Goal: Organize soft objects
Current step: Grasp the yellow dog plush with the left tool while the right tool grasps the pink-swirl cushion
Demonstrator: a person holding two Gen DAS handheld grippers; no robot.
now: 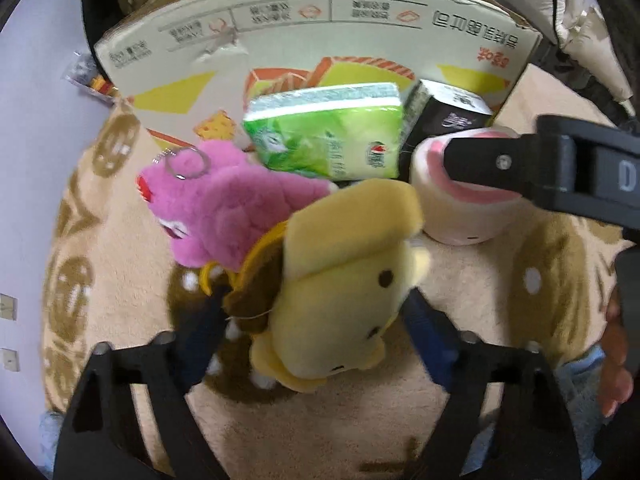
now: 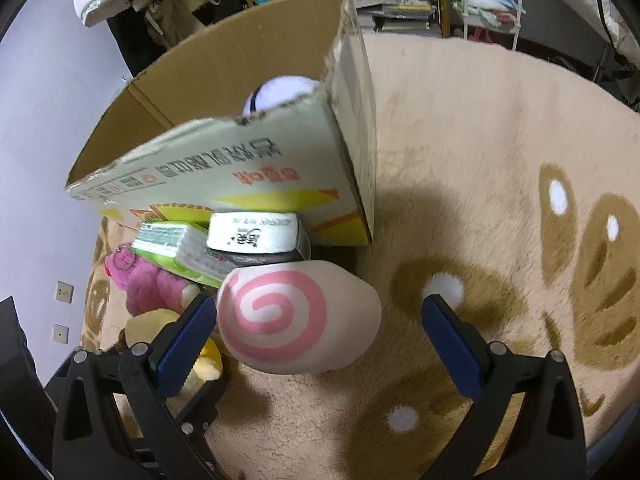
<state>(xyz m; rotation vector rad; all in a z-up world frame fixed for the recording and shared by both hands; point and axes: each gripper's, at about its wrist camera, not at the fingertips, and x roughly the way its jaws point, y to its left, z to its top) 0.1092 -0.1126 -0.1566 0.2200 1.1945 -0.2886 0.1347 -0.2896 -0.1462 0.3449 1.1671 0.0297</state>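
Setting: beige rug (image 2: 460, 152) with brown cartoon motifs covers the floor; an open cardboard box (image 2: 248, 184) stands on it, shelves and clutter behind.
Left claw (image 1: 316, 312): closed onto the yellow plush toy (image 1: 340, 300), its blue pads pressing the toy's flanks; the toy looks lifted just clear of the rug, though that is hard to confirm.
Right claw (image 2: 320, 332): spread wide and holding nothing, with the pink-swirl plush cushion (image 2: 296, 316) lying between its fingers on the rug, close to the box's near corner.
Other soft items: pink plush bear (image 1: 224, 216) with a key ring, green tissue pack (image 1: 328, 132) and black-and-white tissue pack (image 1: 444, 116), all heaped against the box front.
Inside box: one white rounded item (image 2: 280, 92) peeks over the rim.
Handling: plush is light, squashy, not fragile; it likely deforms under the pads, so a deep grip across the middle seems safest.
Cushion grip: judged best taken across its round sides, not the flat swirl face.
Tissue packs: slick film, likely slippery; pinch the narrow thickness.
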